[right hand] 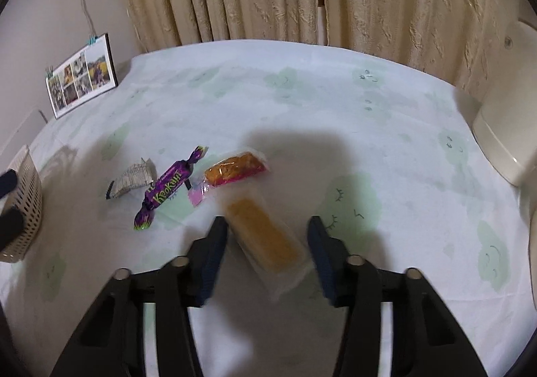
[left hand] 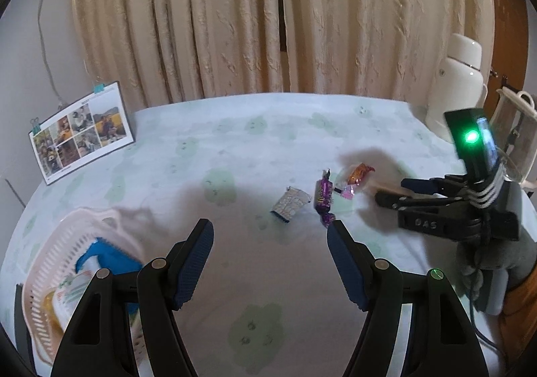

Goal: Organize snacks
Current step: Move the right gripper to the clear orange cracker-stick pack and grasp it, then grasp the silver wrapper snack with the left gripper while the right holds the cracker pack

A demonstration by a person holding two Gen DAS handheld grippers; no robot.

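My right gripper point(right hand: 266, 224) is open and straddles an orange bar in a clear wrapper point(right hand: 265, 239) that lies on the tablecloth. To its left lie an orange-and-pink packet point(right hand: 231, 172), a purple candy point(right hand: 167, 185) and a silver-wrapped snack point(right hand: 132, 180). The left wrist view shows those snacks too: the silver snack point(left hand: 290, 204), the purple candy point(left hand: 324, 197) and the orange packet point(left hand: 355, 177). My left gripper point(left hand: 271, 227) hangs open and empty over bare cloth. At its left is a pale plastic basket point(left hand: 50, 263) holding a blue packet point(left hand: 107, 259) and other packets. The right gripper point(left hand: 391, 190) shows at the right.
A photo calendar point(left hand: 80, 133) stands at the table's back left. A cream thermos point(left hand: 459, 88) and a clear lidded jug point(left hand: 517, 128) stand at the right edge. Beige curtains point(left hand: 268, 17) hang behind the table. The basket point(right hand: 23, 205) shows at the left of the right wrist view.
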